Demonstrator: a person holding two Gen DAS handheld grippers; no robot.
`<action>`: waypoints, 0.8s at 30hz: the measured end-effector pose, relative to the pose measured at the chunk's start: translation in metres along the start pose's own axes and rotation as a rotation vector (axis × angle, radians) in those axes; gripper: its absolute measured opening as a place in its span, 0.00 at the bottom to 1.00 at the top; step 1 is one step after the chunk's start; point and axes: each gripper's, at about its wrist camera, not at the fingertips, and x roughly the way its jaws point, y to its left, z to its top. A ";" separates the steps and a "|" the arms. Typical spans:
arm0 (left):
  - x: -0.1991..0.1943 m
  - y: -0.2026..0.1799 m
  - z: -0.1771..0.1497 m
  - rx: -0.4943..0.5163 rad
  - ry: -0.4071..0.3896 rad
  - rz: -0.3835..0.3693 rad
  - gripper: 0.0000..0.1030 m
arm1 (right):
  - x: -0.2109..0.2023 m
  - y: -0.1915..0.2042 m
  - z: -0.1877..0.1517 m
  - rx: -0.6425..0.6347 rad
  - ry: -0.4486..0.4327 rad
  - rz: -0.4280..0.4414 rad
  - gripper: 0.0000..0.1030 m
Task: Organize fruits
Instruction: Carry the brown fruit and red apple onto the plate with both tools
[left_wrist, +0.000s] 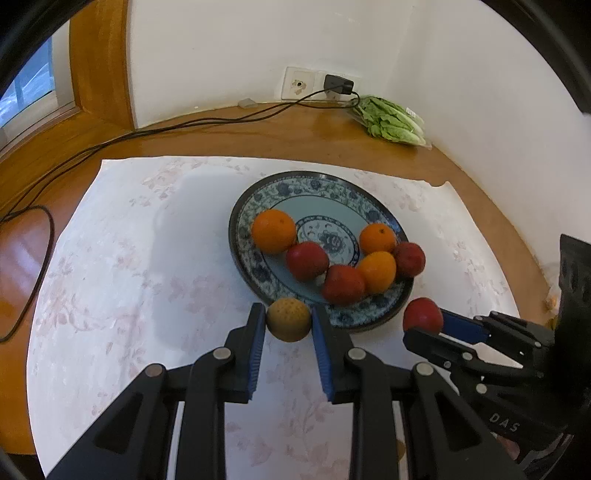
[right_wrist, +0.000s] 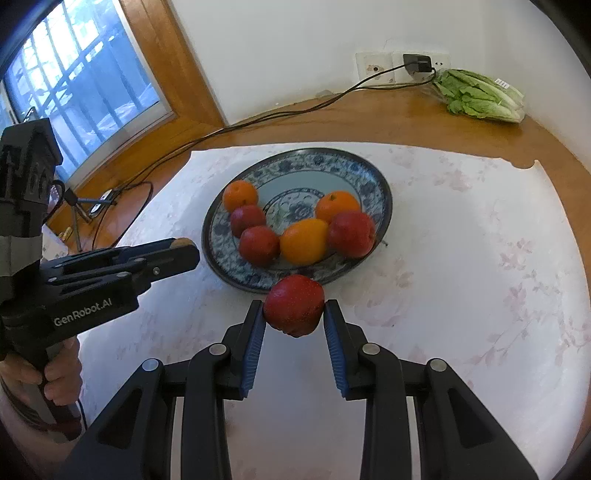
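My left gripper (left_wrist: 288, 310) is shut on a small yellow-brown fruit (left_wrist: 289, 322), held just in front of the near rim of the blue patterned plate (left_wrist: 258, 192). Three oranges and three red fruits lie on that plate, among them an orange (left_wrist: 274, 230) at the left. My right gripper (right_wrist: 294, 310) is shut on a red fruit (right_wrist: 293, 299), its blue pads pressing both sides, just before the plate's near rim (right_wrist: 373, 173). In the left wrist view the right gripper (left_wrist: 430, 328) and its red fruit (left_wrist: 423, 314) sit right of the plate. The left gripper (right_wrist: 184, 251) shows at the left.
A white floral cloth (left_wrist: 129, 258) covers the round wooden table (left_wrist: 258, 133). A bag of lettuce (left_wrist: 391, 120) lies at the back by the wall. A black cable (left_wrist: 184, 123) runs from the wall charger (left_wrist: 338, 85) across the table's back. A hand (right_wrist: 55, 373) grips the left tool.
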 end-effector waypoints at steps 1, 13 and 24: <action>0.002 -0.001 0.002 0.001 0.001 -0.001 0.26 | 0.000 0.000 0.002 -0.001 -0.001 -0.004 0.33; 0.019 -0.004 0.010 0.020 0.006 0.006 0.26 | 0.009 -0.007 0.015 -0.007 -0.019 -0.025 0.33; 0.037 -0.005 0.018 0.025 0.015 0.000 0.26 | 0.018 -0.002 0.021 -0.050 -0.027 -0.032 0.33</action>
